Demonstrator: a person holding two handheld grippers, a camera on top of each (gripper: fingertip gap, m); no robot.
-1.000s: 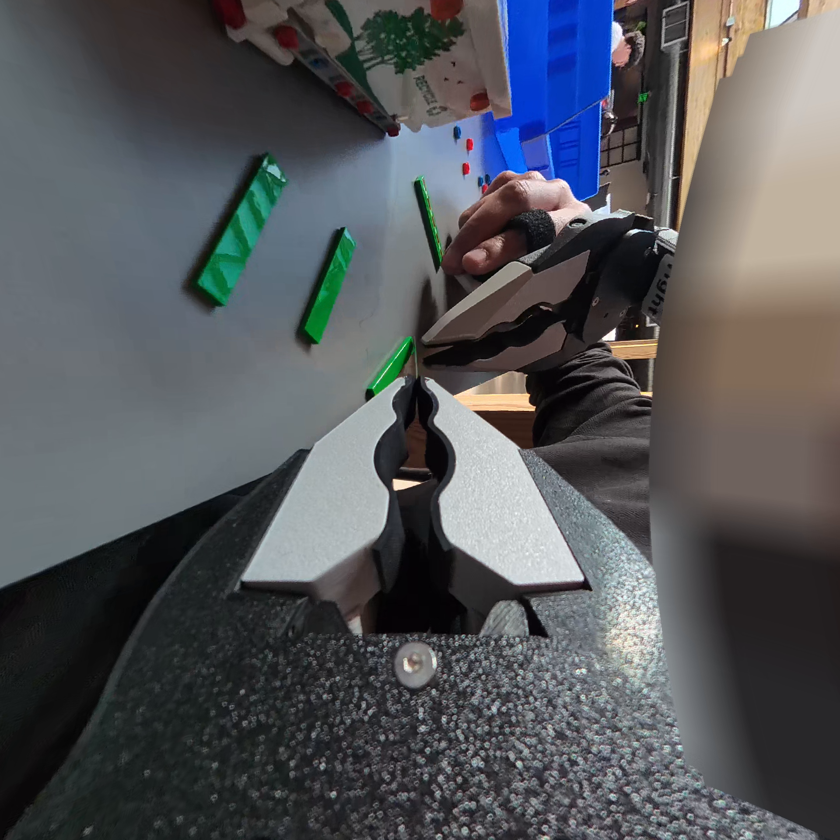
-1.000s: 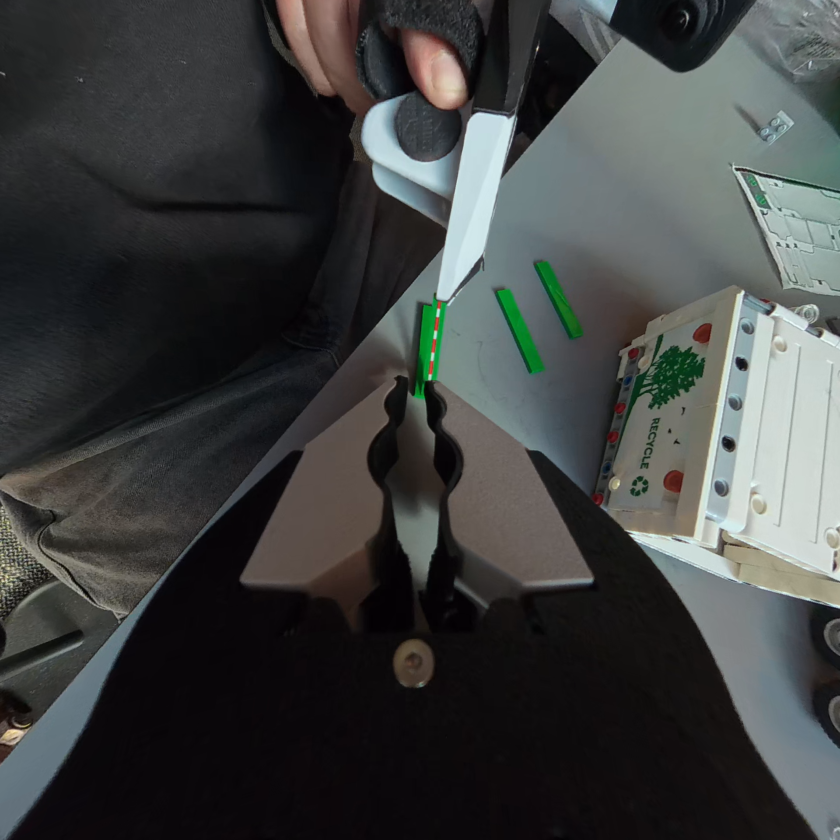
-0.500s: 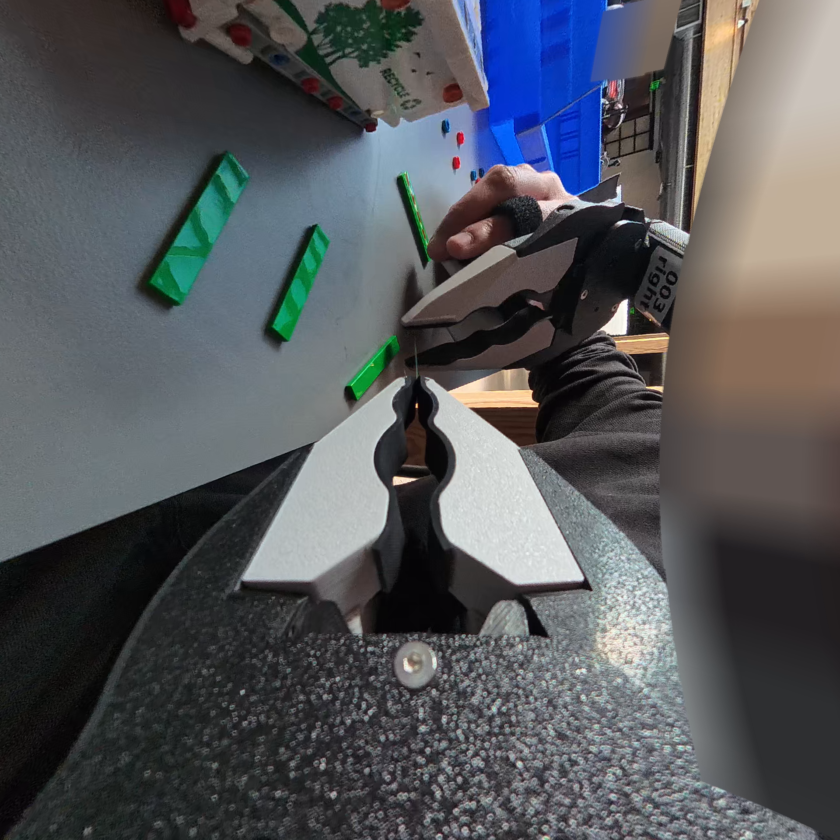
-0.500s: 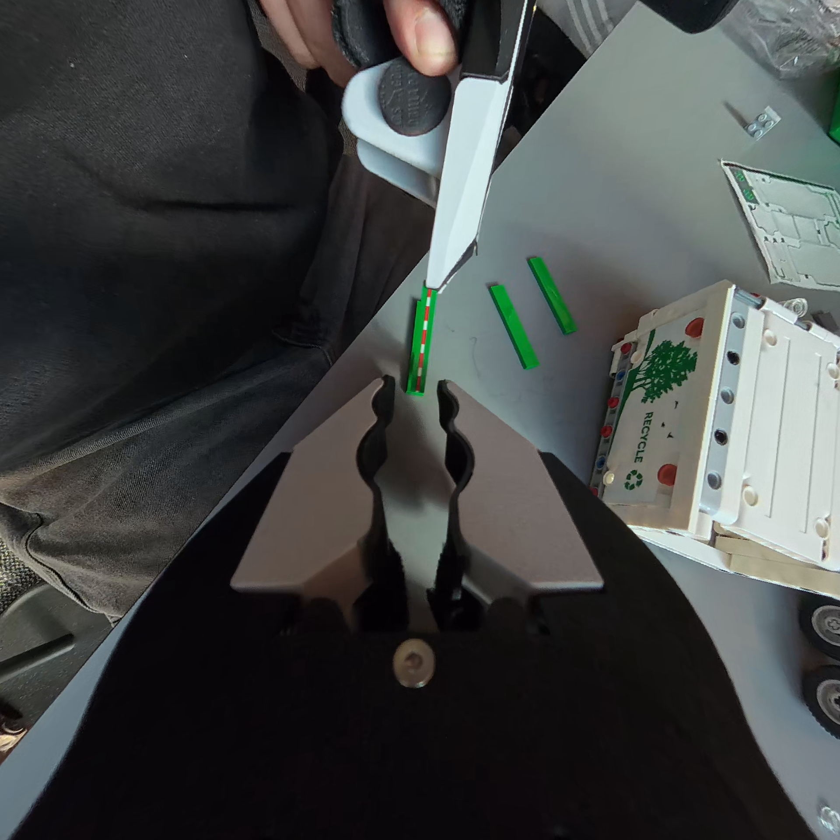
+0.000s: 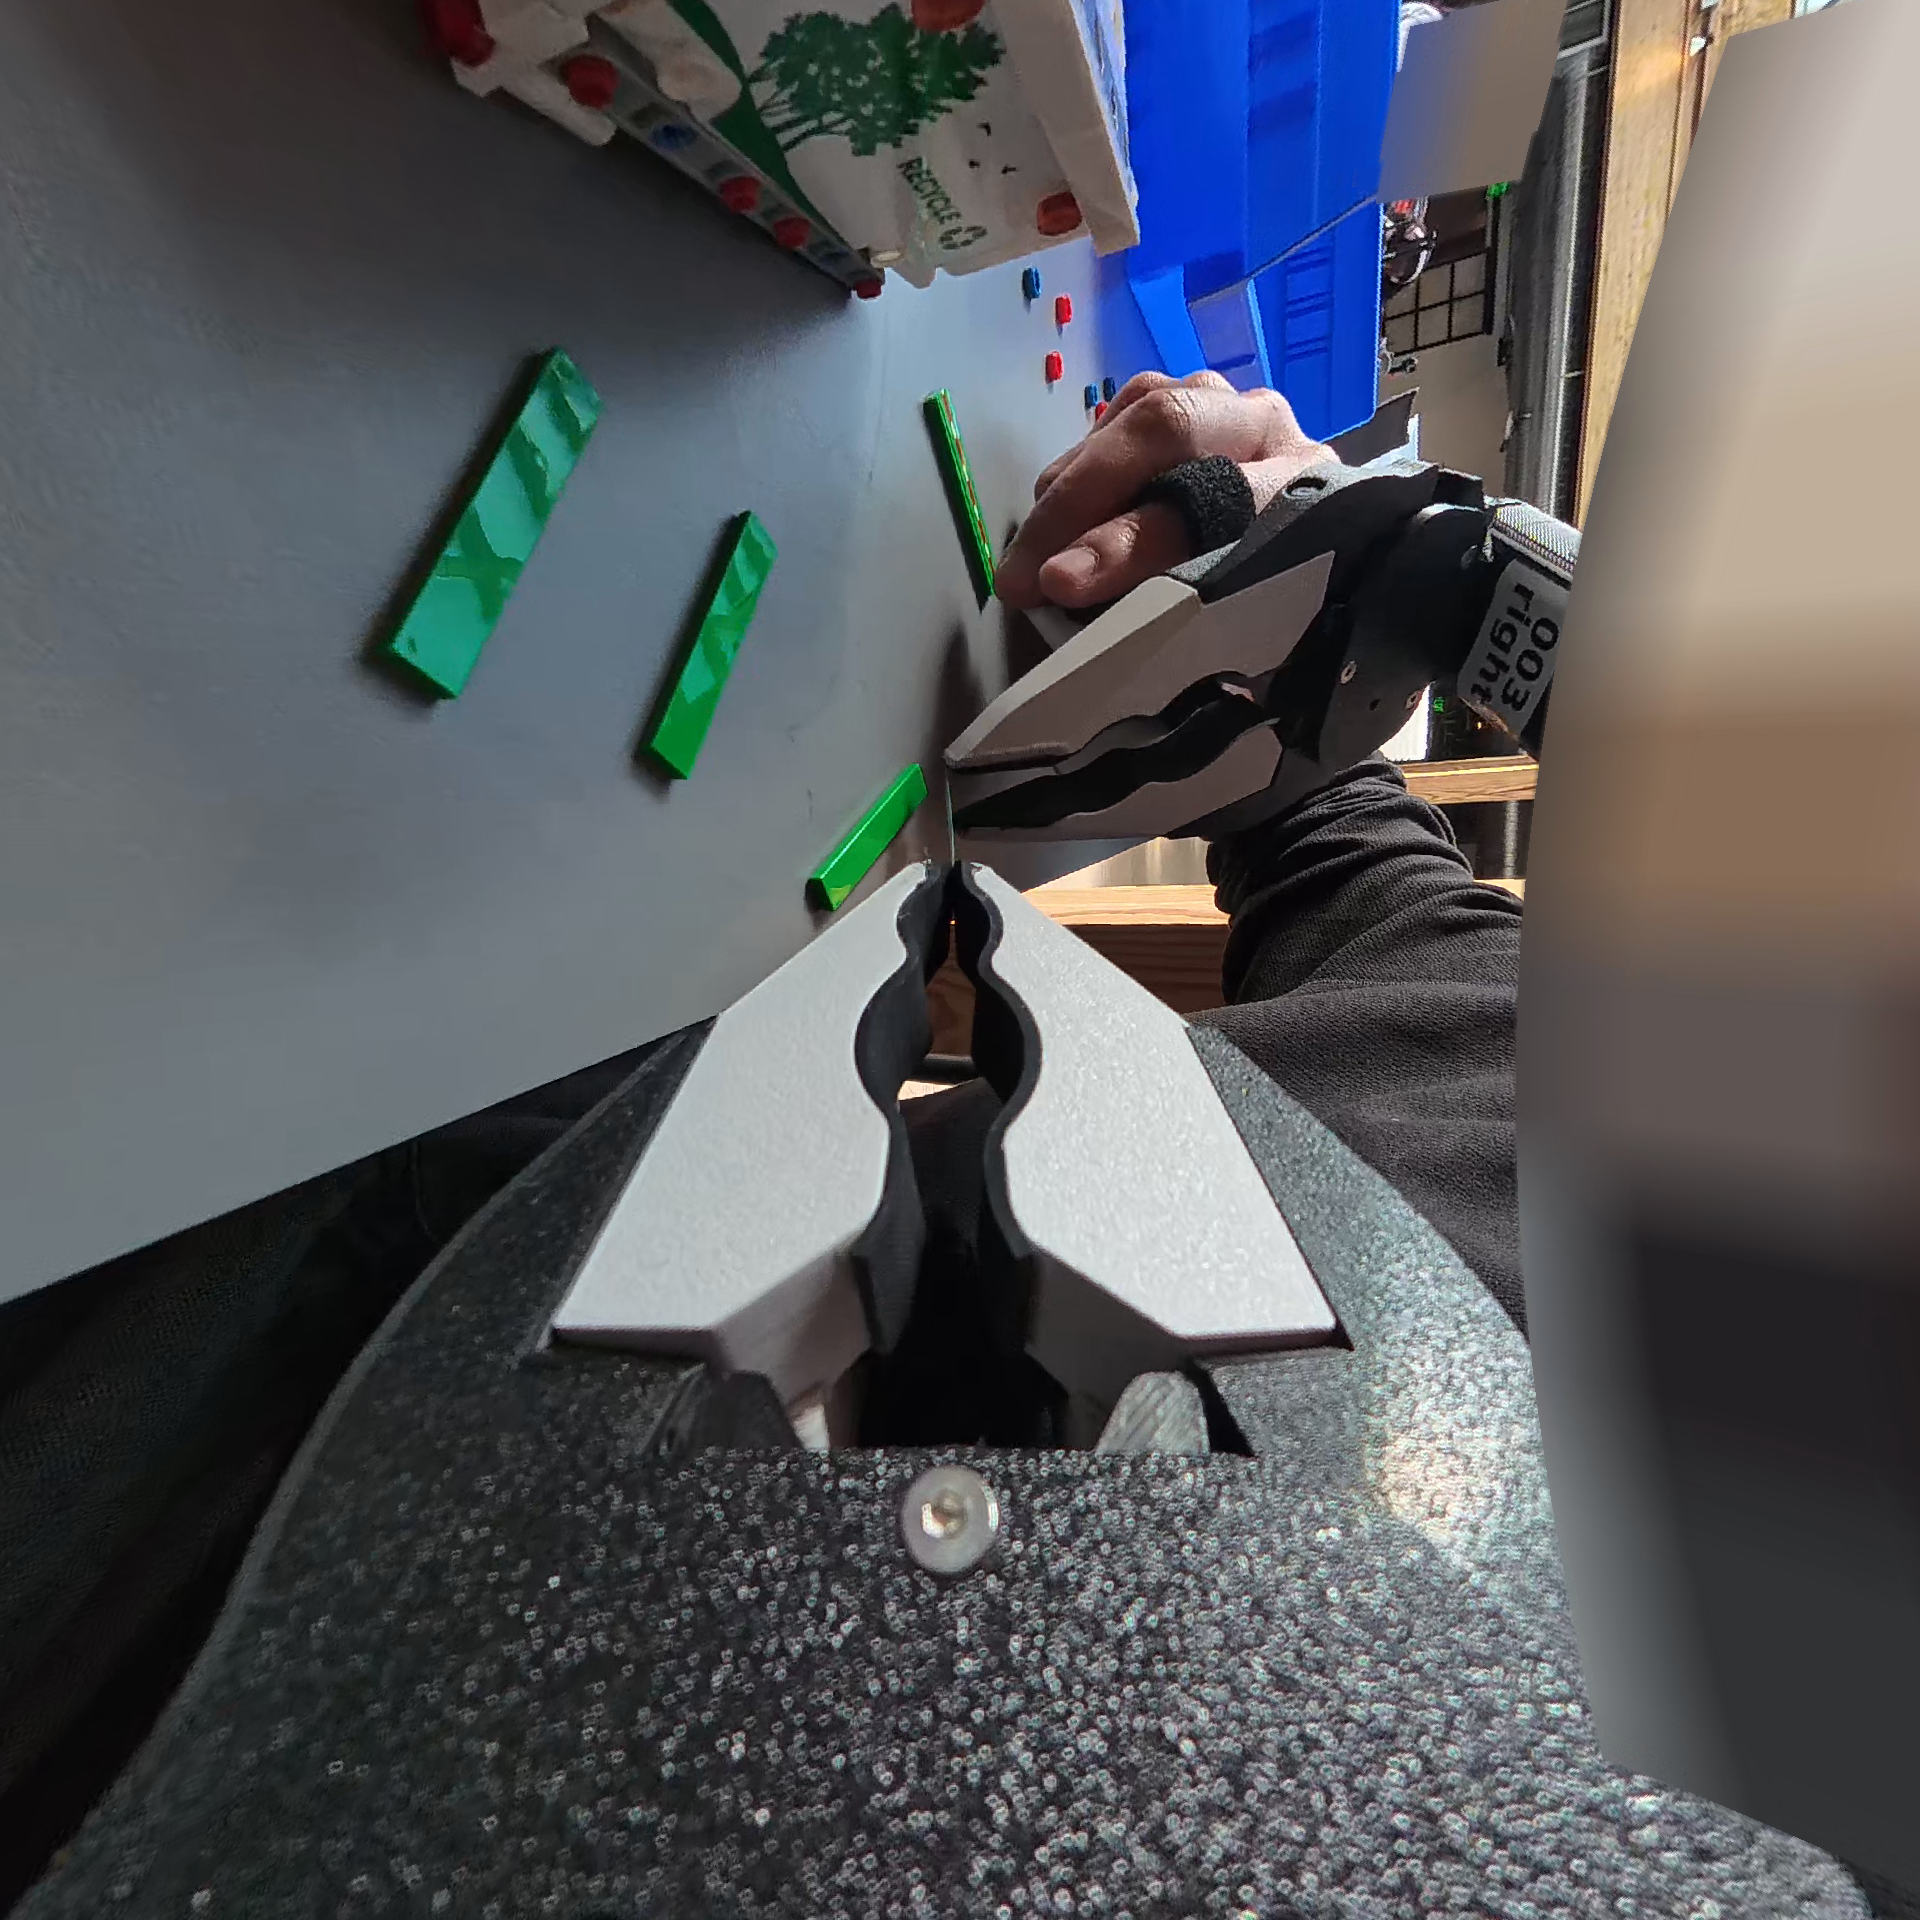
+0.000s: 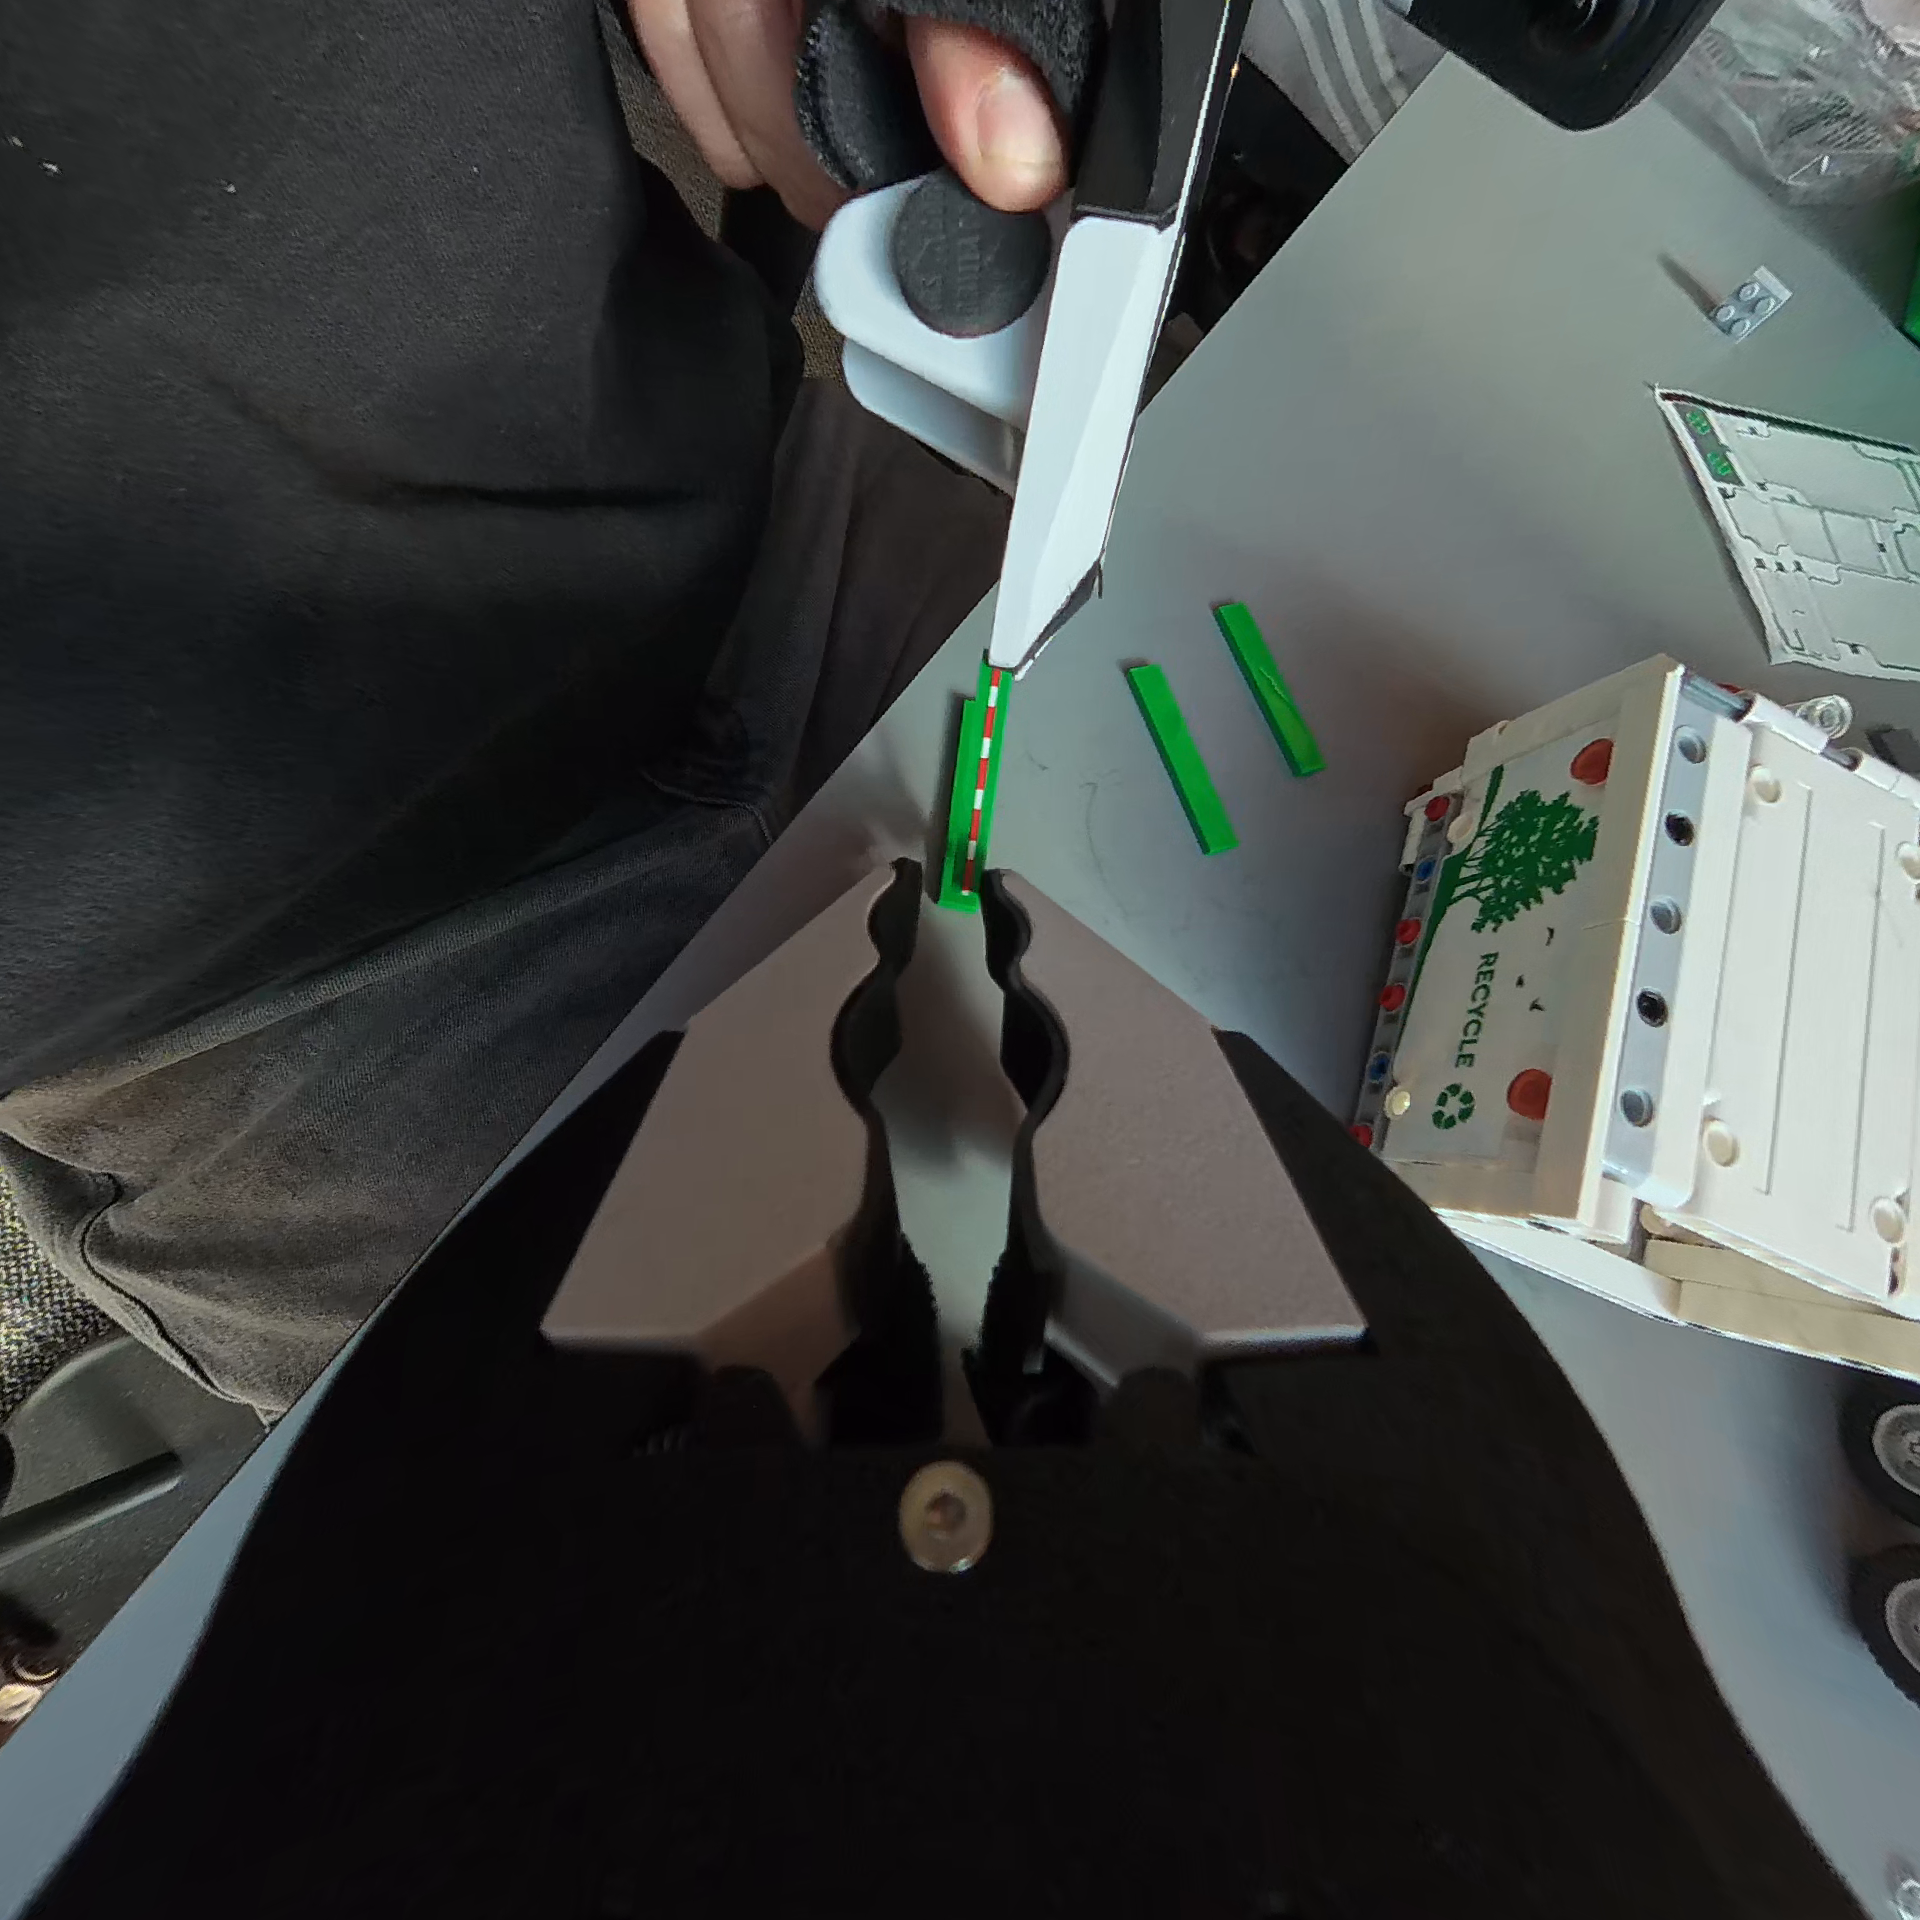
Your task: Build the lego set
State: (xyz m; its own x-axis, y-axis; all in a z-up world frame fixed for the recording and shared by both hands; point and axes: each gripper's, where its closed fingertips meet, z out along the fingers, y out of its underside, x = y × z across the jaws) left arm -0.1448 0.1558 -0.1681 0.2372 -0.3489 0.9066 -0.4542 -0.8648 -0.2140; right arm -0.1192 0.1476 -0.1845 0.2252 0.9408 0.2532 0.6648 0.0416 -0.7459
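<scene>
My left gripper [image 5: 951, 878] is shut on one end of a thin green sticker strip with a red-and-white stripe [image 6: 985, 774]. In the right wrist view it comes down from the top [image 6: 1003, 660]. The strip hangs just over a plain green tile [image 6: 961, 831] at the table's front edge; this tile also shows in the left wrist view [image 5: 868, 836]. My right gripper [image 6: 951, 878] is slightly open, its tips either side of the strip's near end. Two more plain green tiles [image 6: 1181, 758] [image 6: 1268, 688] lie beside it. A white truck body with a green tree print [image 6: 1662, 987] lies to the right.
The grey table [image 6: 1403, 416] ends just left of the tile, over a person's lap. A striped green tile [image 5: 961, 499], loose red and blue studs [image 5: 1055, 312] and a blue bin [image 5: 1247, 156] lie beyond. A printed sheet [image 6: 1808, 530], a small grey plate [image 6: 1751, 314] and wheels [image 6: 1891, 1444] are at the right. One gripper's finger ends stand about 4 cm off the other's.
My right gripper was nearly shut at the strip's end, opened wide and drew back, and has now narrowed around that end again. My left gripper has kept hold of the strip.
</scene>
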